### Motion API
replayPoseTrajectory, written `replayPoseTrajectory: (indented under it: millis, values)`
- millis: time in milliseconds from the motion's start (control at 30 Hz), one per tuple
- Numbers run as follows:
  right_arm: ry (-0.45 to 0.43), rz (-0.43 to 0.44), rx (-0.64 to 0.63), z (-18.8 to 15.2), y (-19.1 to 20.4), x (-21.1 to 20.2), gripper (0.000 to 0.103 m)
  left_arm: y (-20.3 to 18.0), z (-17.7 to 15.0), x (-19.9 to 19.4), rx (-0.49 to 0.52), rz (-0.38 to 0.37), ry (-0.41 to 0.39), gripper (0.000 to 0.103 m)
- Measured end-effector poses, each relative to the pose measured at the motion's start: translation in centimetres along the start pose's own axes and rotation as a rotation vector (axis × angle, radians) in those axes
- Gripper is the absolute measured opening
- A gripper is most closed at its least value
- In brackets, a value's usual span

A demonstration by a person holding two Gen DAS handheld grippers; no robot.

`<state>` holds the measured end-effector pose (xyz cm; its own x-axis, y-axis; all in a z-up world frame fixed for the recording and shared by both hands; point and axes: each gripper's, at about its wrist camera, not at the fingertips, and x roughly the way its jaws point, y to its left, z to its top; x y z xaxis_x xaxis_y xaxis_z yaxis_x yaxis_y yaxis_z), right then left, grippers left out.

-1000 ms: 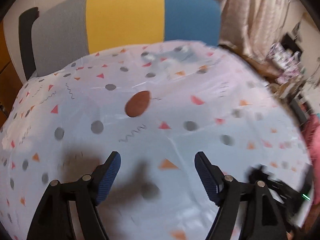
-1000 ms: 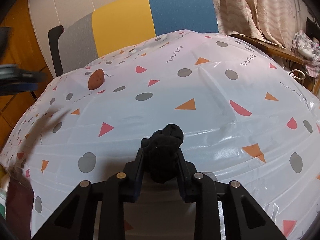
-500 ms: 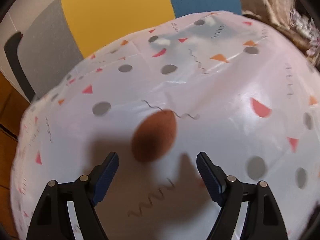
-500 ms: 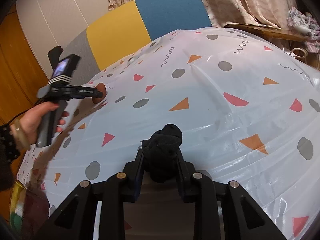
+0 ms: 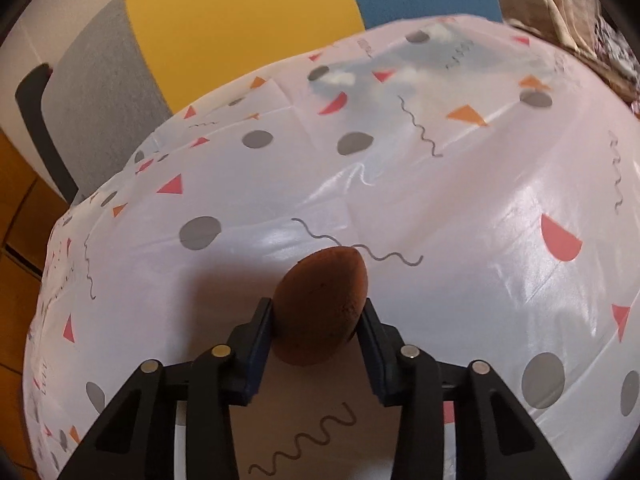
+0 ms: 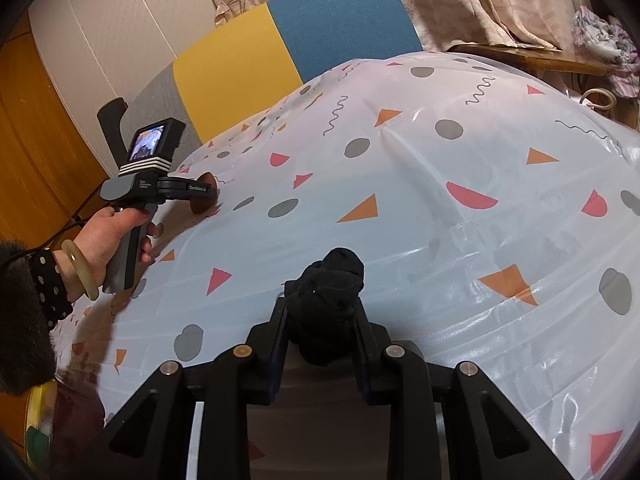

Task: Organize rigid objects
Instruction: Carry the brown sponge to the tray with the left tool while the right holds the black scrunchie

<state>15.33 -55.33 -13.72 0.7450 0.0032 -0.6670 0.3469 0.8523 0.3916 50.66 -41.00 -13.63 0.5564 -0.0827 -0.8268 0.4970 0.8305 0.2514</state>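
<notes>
A brown egg-shaped object (image 5: 320,300) lies on the patterned white tablecloth (image 5: 460,208). My left gripper (image 5: 316,307) straddles it, its jaws closing, and both blue pads touch its sides. In the right wrist view that left gripper (image 6: 208,196) sits at the table's far left with the brown object (image 6: 201,210) at its tip. My right gripper (image 6: 319,306) is shut on a black bundled piece of cloth (image 6: 330,278), held just above the tablecloth (image 6: 420,208) near the front.
A chair with grey, yellow and blue back panels (image 5: 240,20) stands behind the table. A hand (image 6: 108,232) with a bracelet and dotted cuff holds the left gripper's handle. Curtains (image 6: 460,0) and a cluttered wooden shelf (image 6: 560,56) are at the back right.
My left gripper travelled forward and down to the brown object, then closed from wide open onto its sides. The right gripper stayed put with the black bundle.
</notes>
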Motion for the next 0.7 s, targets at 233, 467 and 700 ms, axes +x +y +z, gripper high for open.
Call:
replayPoseTrajectory:
  millis: [233,467,700]
  values:
    - [-0.002,-0.012,-0.008,-0.1,0.0,0.1,0.028,1.1,-1.0,-3.7,-0.025,-0.026,-0.065,0.039]
    - [-0.002,-0.039,-0.028,-0.3,0.3,0.3,0.027,2.0,-3.4,-9.8,-0.078,-0.102,-0.101,0.039]
    - [0.006,-0.087,-0.066,-0.3,1.1,0.3,0.026,2.5,-8.5,-18.5,-0.091,-0.180,-0.117,0.039]
